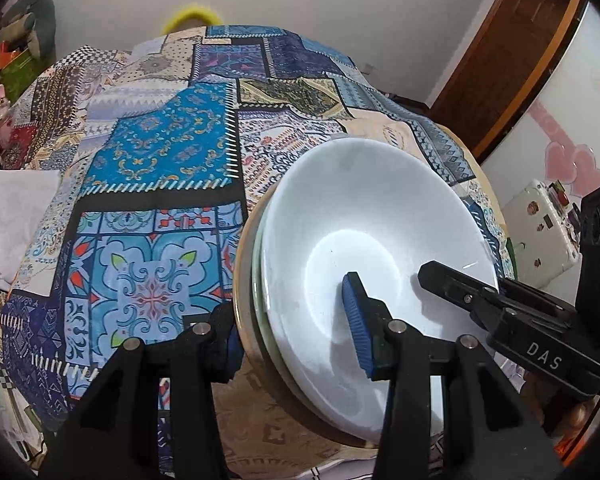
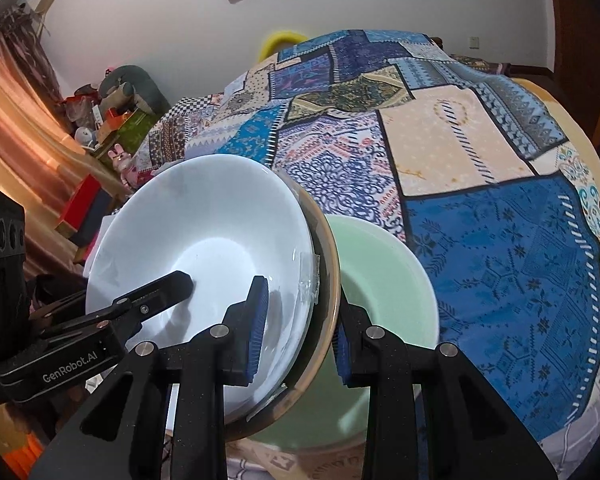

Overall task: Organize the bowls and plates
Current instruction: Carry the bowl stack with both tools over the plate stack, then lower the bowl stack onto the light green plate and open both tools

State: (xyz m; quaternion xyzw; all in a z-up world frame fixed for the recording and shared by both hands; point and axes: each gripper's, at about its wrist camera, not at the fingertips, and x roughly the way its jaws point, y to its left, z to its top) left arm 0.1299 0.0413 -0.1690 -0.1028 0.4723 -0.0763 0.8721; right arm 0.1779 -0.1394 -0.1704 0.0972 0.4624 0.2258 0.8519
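Observation:
A stack of dishes is held tilted over the table: a white bowl [image 1: 364,216] on top, a thin pale plate under it and a brown-rimmed plate [image 1: 242,292] at the bottom. My left gripper [image 1: 296,336] is shut on the stack's near rim, one blue pad inside the bowl and the other finger underneath. My right gripper [image 2: 300,344] is shut on the opposite rim in the same way, clamping the white bowl [image 2: 204,232] and the brown-rimmed plate [image 2: 328,264]. A pale green bowl [image 2: 384,280] sits on the tablecloth just beyond the stack, partly hidden by it.
A patchwork tablecloth [image 1: 160,152] covers the round table. A white folded cloth [image 1: 12,220] lies at its left edge. A white box [image 1: 540,232] and a white cabinet with pink hearts [image 1: 572,128] stand off to the right. Boxes and toys [image 2: 112,120] clutter the far left.

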